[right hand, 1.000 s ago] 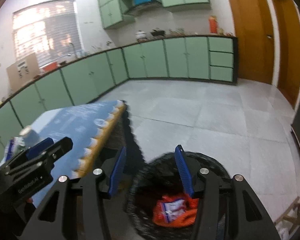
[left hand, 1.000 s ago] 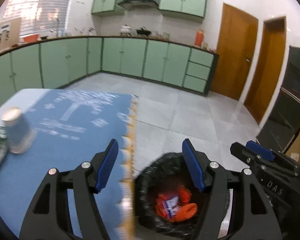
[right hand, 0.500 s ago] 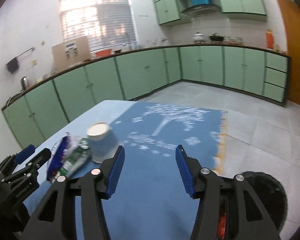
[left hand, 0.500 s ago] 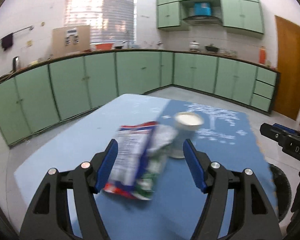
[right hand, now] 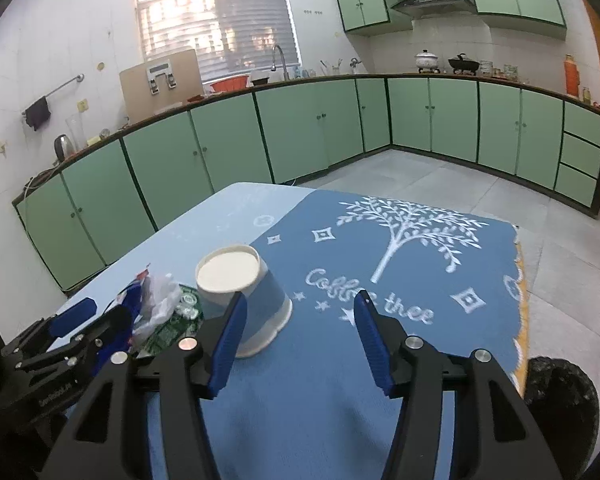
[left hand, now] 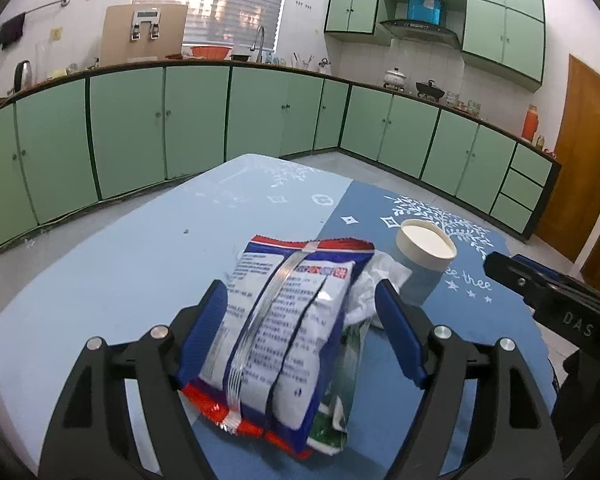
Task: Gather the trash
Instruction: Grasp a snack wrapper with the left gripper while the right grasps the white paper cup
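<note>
A blue, white and red snack packet (left hand: 284, 320) lies on the blue tablecloth (left hand: 100, 280), on top of a green wrapper (left hand: 336, 420) and beside crumpled white plastic (left hand: 374, 284). My left gripper (left hand: 300, 286) straddles the packet. Its jaws are opening, with a gap between the right finger and the packet. An upturned blue paper cup (right hand: 240, 292) stands just right of this pile. My right gripper (right hand: 300, 298) hovers over the cloth (right hand: 420, 280), jaws opening, nothing between them. The cup sits at its left finger's outer side.
A bin lined with a black bag (right hand: 560, 400) stands on the floor past the table's right edge. Green cabinets (left hand: 160, 128) run along the walls behind a tiled floor. Each gripper shows at the edge of the other's view.
Both views have swung left from the bin on the floor to the tabletop. The packet now lies between the left fingers and the cup is by the right gripper. Both jaws stand wider.
</note>
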Available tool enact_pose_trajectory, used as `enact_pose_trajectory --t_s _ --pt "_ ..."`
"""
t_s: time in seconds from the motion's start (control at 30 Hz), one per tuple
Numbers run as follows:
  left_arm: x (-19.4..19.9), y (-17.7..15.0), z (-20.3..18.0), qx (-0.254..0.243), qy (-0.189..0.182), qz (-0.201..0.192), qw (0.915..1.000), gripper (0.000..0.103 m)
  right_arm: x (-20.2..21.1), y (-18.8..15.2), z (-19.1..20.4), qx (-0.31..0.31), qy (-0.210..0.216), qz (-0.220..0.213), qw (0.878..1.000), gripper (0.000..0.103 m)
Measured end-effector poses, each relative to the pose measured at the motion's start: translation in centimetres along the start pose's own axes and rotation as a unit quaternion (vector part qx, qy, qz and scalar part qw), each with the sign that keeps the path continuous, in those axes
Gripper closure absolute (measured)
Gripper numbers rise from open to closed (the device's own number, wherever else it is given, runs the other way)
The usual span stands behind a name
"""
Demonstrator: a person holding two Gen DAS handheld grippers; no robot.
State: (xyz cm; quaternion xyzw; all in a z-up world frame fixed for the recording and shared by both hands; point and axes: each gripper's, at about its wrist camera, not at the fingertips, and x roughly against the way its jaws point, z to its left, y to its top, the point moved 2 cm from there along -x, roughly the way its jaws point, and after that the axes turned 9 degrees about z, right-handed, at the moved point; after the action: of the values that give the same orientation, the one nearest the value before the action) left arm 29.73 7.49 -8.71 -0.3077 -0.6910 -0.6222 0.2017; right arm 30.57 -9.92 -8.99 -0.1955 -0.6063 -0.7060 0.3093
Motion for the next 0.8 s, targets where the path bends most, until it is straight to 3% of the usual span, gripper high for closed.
enact_pose_trajectory --t_s 0.07,0.17,0.33,0.77,0.8 --pt "-0.4 0.1 0.3 0.005 -0.001 0.002 1.0 0.03 -0.6 0.5 0.5 0.006 0.006 0.0 1.0 0.045" --pt "-1.3 0.6 1.1 0.016 -0.008 0.013 0.9997 0.054 -1.1 0.8 1.2 0.013 0.012 0.0 1.0 0.039" --pt "-1.2 0.5 1.3 0.017 -0.015 0.005 0.9997 0.077 -2.0 0.8 2.6 0.024 0.021 0.006 0.999 0.032" --pt "0.9 0.0 2.6 0.034 -0.043 -0.026 0.9982 0.08 -5.7 1.5 4.4 0.019 0.024 0.038 0.999 0.032" --pt "1.0 0.0 2.7 0.034 -0.044 -0.028 0.998 0.081 -5.9 1.5 4.4 0.016 0.028 0.042 0.999 0.036"
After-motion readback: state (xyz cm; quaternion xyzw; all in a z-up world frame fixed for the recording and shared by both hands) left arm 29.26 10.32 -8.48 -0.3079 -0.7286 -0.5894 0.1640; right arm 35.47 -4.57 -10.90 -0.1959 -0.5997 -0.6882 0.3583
